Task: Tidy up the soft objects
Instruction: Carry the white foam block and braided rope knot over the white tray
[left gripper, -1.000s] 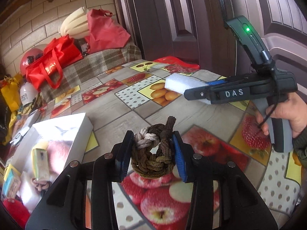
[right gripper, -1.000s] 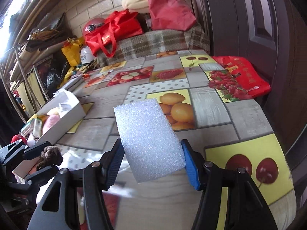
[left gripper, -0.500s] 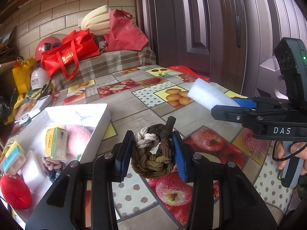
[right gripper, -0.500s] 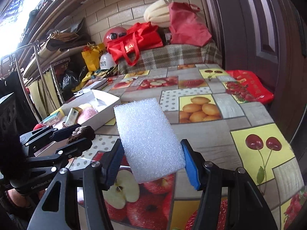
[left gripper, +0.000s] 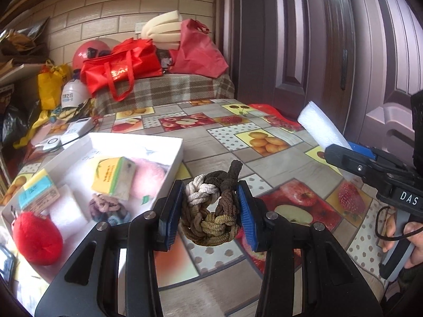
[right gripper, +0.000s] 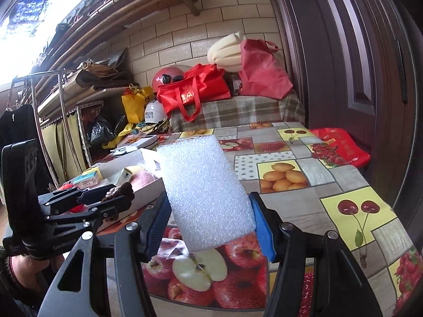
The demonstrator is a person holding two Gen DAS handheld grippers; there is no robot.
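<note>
My left gripper (left gripper: 210, 212) is shut on a bundle of braided hair ties (left gripper: 211, 211), brown, olive and cream, held above the fruit-print tablecloth. Left of it lies an open white box (left gripper: 137, 142) holding a red plush (left gripper: 37, 235), a pink puff (left gripper: 148, 177), small packets, a white foam piece and more hair ties (left gripper: 105, 206). My right gripper (right gripper: 211, 222) is shut on a white foam block (right gripper: 206, 192), which stands tilted between its blue pads. In the right wrist view the left gripper (right gripper: 116, 198) and the box (right gripper: 142, 185) sit at the left.
Red bags (left gripper: 121, 66), a red helmet (left gripper: 87, 52) and cream foam (left gripper: 161, 29) pile on a checked cover at the table's far end. A red plastic bag (right gripper: 341, 148) lies by the dark door. Shelves with clutter (right gripper: 79, 100) stand at the left. A person's hand (left gripper: 412, 243) grips the right tool.
Both grippers have swung leftward toward the white box, which has come further into both views. The hair ties and the foam block stay gripped as before.
</note>
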